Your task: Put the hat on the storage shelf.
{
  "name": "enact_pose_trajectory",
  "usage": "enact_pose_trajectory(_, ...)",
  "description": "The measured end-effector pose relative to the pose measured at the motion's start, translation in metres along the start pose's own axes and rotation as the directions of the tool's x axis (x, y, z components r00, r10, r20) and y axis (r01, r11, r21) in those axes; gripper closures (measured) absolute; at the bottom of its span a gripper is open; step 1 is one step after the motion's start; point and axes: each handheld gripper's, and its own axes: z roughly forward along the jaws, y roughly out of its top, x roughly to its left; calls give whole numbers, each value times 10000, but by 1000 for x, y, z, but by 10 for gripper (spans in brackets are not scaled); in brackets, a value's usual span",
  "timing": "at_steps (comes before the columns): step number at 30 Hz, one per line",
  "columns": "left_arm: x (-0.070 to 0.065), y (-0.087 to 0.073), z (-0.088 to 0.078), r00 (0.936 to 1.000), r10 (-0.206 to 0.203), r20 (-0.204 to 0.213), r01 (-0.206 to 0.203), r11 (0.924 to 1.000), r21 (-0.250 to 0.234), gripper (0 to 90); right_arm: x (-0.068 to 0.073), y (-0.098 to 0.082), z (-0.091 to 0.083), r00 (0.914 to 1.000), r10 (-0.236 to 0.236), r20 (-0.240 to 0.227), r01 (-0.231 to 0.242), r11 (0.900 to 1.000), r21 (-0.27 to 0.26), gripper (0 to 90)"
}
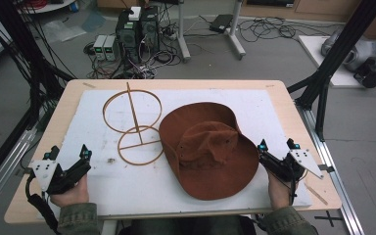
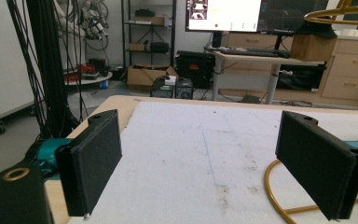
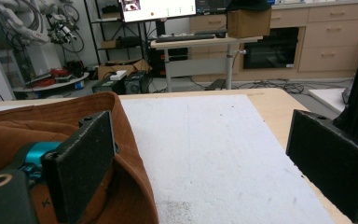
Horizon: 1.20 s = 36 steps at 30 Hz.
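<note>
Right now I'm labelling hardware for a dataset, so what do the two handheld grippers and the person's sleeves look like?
The left gripper and right gripper are black, each with two flat rectangular jaws faced in dark textured pads, teal accents near the jaw bases, and a grey three-cornered plate with small dots on top. Black cables trail back. The sleeves are olive green.

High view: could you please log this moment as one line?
left hand-held gripper: open, empty | right hand-held gripper: open, beside hat brim | brown hat: on white mat | wire stand: lying flat

We noted the hat (image 1: 209, 147) covered part of the lower wire ring (image 1: 139, 145). A small speck (image 1: 111, 159) on the surface (image 1: 284, 105) was too small to identify. The person's forearms were cut off.
</note>
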Motion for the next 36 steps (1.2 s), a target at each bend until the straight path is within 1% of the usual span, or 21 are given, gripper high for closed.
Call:
enact_pose_trajectory(7,0,0,0,10000,25,39,-25,10000,-7,146,1,0,0,10000,-30,-37,31,10000,62,71)
enact_pose_trajectory(16,-1,0,0,10000,32,49,-32,10000,12,146,1,0,0,9999,82,-94,-80,9999,151,71)
enact_pose_trajectory(21,-1,0,1,9999,77,78,-78,10000,39,146,2,2,0,9989,217,-420,-206,9994,275,70)
enact_pose_trajectory(22,-1,0,2,9998,157,74,-158,9998,89,146,4,3,0,9986,187,-486,-175,9995,262,70)
enact_pose_trajectory(25,-2,0,2,9998,188,98,-189,9998,40,146,11,5,-2,9965,98,-832,-79,9997,233,70)
enact_pose_trajectory(28,-2,0,2,9998,188,100,-188,9998,34,146,20,8,-2,9907,-265,-1333,303,9992,265,70)
enact_pose_trajectory(30,-2,0,2,9998,176,101,-176,9998,27,146,26,10,-1,9848,-394,-1690,452,9985,307,70)
enact_pose_trajectory(33,-2,0,2,9998,166,96,-167,9998,67,146,36,13,0,9720,-384,-2319,515,9974,507,70)
enact_pose_trajectory(36,-1,0,2,9998,172,74,-173,9998,75,146,48,16,0,9569,-601,-2842,800,9950,590,70)
